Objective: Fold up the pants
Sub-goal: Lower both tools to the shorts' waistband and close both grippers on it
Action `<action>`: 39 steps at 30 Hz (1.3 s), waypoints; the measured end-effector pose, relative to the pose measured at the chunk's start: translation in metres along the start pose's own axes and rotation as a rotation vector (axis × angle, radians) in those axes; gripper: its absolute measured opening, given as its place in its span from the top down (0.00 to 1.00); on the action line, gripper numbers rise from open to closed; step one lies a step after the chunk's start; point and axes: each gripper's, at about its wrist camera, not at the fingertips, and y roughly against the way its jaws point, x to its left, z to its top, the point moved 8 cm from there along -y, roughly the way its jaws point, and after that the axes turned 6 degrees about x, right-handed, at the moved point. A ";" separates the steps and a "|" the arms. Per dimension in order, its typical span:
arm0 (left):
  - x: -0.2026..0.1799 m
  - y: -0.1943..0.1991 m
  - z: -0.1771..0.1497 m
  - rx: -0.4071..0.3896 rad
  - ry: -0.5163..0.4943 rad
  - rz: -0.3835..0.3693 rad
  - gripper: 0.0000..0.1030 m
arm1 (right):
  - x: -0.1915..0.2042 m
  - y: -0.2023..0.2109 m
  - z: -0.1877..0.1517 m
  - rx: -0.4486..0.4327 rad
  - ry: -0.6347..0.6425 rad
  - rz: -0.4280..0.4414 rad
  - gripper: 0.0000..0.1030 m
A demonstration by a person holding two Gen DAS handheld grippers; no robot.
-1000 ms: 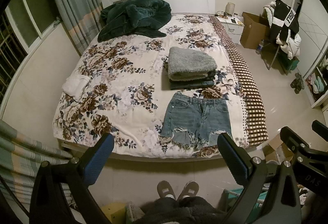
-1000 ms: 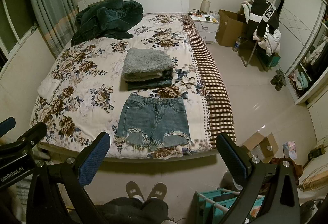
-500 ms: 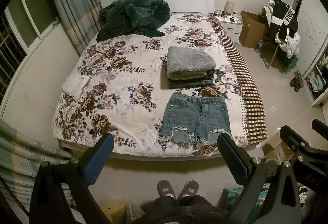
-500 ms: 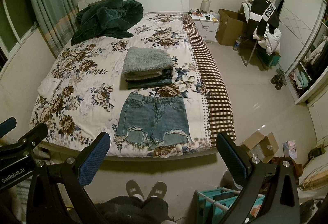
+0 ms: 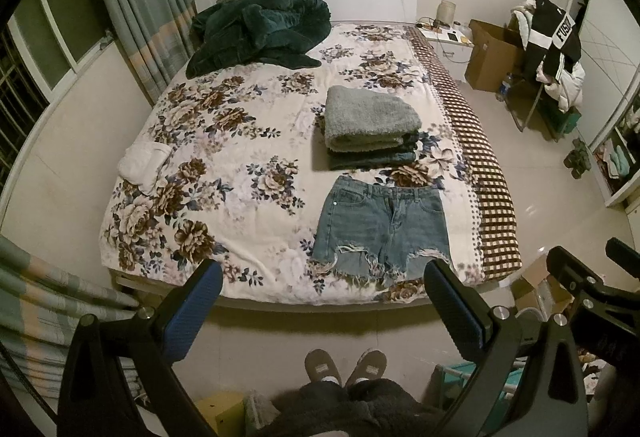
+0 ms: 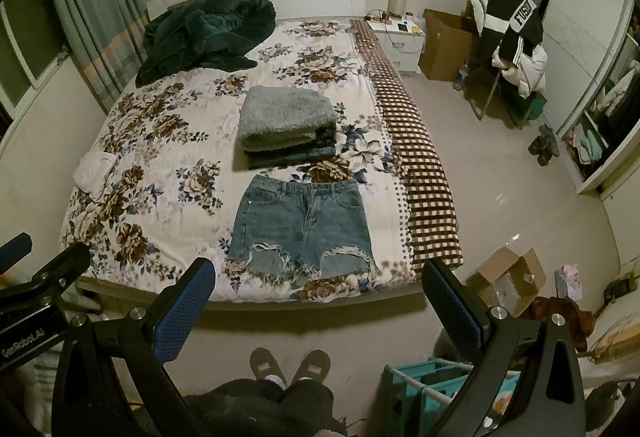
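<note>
Blue denim shorts [image 5: 382, 227] with frayed hems lie flat and unfolded near the foot of the floral bed [image 5: 224, 173], waistband away from me. They also show in the right wrist view [image 6: 304, 227]. My left gripper [image 5: 322, 277] is open and empty, held well above and short of the bed's foot edge. My right gripper [image 6: 318, 275] is open and empty at a similar height, to the right of the left one. Neither touches the shorts.
A stack of folded clothes topped by a grey fleece [image 5: 370, 123] lies just beyond the shorts. A dark green blanket [image 5: 256, 31] is heaped at the headboard. A white cloth [image 5: 144, 161] lies at the bed's left edge. Cardboard boxes [image 6: 508, 283] and a teal rack [image 6: 432, 389] stand on the floor at right. My slippered feet [image 5: 346, 365] are below.
Both views have drifted slightly; the bed and shorts sit a little higher in frame. The grippers stay open and the shorts have not moved.
</note>
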 end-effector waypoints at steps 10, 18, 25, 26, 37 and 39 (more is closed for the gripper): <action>-0.005 -0.109 0.023 0.019 -0.027 0.093 0.00 | -0.044 -0.099 0.011 0.099 -0.122 0.001 0.00; -0.081 -0.256 0.015 0.200 -0.073 0.139 0.00 | -0.124 -0.245 0.021 0.233 -0.241 0.048 0.02; -0.200 -0.397 -0.031 0.386 -0.077 0.104 0.00 | -0.207 -0.405 0.034 0.347 -0.242 0.076 0.22; -0.224 -0.423 -0.041 0.417 -0.076 0.084 0.00 | -0.222 -0.433 0.039 0.359 -0.248 0.086 0.22; -0.357 -0.590 -0.126 0.562 -0.173 0.129 0.00 | -0.313 -0.620 0.032 0.493 -0.226 0.079 0.22; -0.354 -0.604 -0.132 0.575 -0.141 0.128 0.00 | -0.311 -0.642 0.029 0.520 -0.183 0.086 0.22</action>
